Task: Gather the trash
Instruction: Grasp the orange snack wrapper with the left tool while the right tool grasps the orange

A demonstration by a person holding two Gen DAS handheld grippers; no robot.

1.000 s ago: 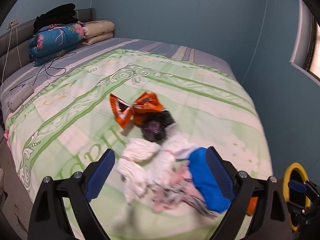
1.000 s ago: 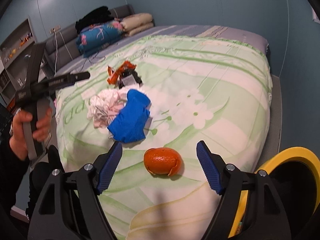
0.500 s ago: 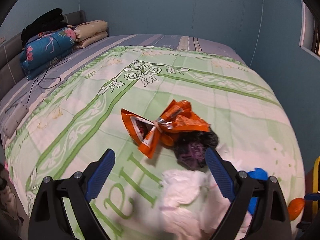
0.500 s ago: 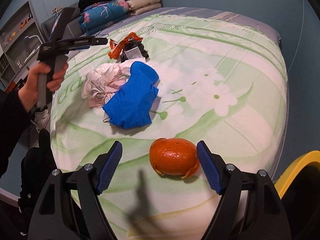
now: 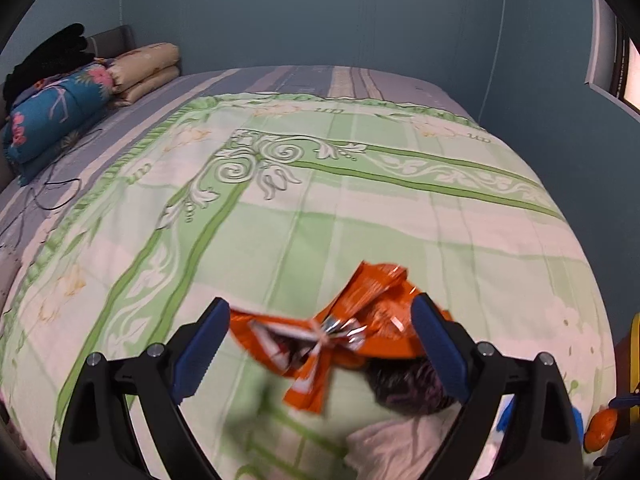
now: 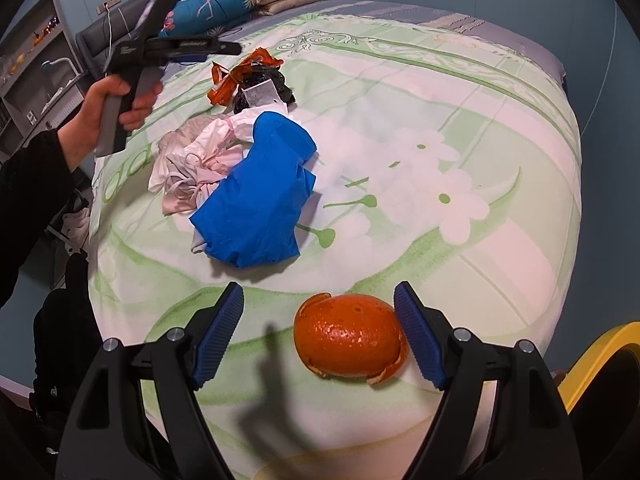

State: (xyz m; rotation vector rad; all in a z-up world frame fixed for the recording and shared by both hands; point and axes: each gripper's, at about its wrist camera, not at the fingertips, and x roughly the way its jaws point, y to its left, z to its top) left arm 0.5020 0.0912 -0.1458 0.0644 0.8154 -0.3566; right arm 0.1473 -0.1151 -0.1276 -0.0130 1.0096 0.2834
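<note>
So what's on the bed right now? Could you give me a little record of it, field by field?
surface: bed with green floral cover
left gripper: open, jaws either side of orange wrapper
right gripper: open, orange peel between the jaws, nearer the right one
middle of bed: blue bag, pale cloth heap, dark bag
head of bed: folded bedding
bin: yellow rim at bed's edge
</note>
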